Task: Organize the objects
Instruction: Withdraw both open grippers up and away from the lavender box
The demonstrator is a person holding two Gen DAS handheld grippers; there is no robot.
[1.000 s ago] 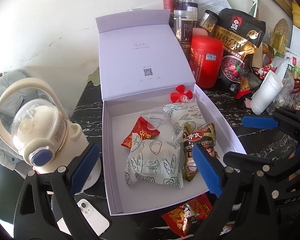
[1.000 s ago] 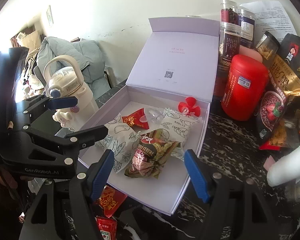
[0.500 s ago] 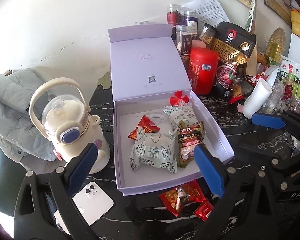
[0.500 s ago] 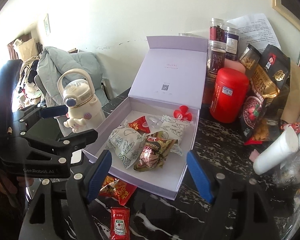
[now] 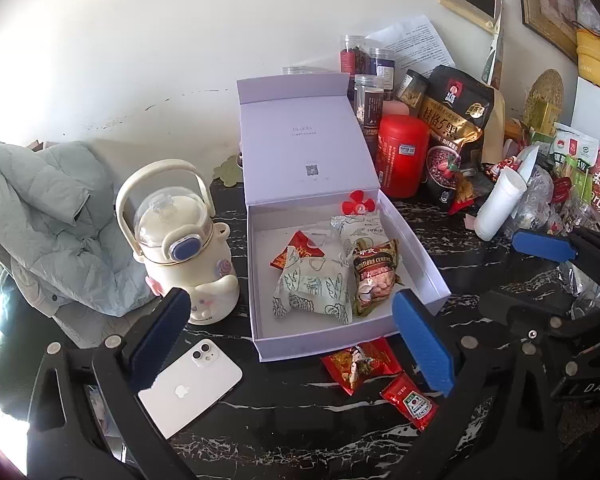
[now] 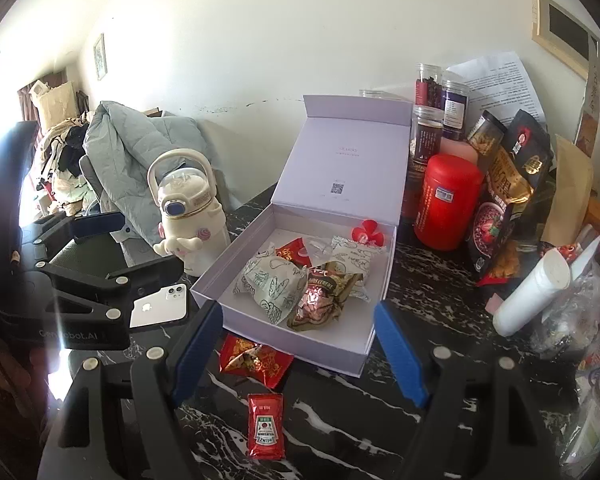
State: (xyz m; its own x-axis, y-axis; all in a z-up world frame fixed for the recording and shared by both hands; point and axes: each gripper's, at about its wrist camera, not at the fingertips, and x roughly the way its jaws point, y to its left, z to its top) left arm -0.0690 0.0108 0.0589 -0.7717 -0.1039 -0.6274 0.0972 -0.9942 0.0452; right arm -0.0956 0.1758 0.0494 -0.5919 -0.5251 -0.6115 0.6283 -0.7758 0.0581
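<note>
The open lilac box (image 5: 416, 256) sits on the dark marbled table (image 5: 300, 420) with its lid (image 5: 304, 144) standing up at the back. Inside lie a white patterned pack (image 5: 312, 286), a brown cereal pack (image 5: 374, 276) touching its right side, a red wrapper (image 5: 296, 250) behind, and a second patterned pack (image 5: 360, 226) near the back wall; a small red fan (image 5: 358, 206) rests on the back rim. Just outside the front wall lie a red snack pack (image 6: 256, 360) and, nearer the cameras, a ketchup sachet (image 6: 265, 426). The left gripper (image 5: 296, 344) hangs before the box with its fingers (image 5: 422, 344) spread wide and holding nothing; the right gripper (image 6: 298, 354) is likewise spread and empty, over the snack pack and sachet. Left of the box stand a cream bottle (image 5: 180, 240) and a white phone (image 5: 190, 386). To its right are a red canister (image 5: 402, 156), jars (image 5: 370, 98), a black oat bag (image 5: 456, 120) and a white tube (image 5: 498, 204).
</note>
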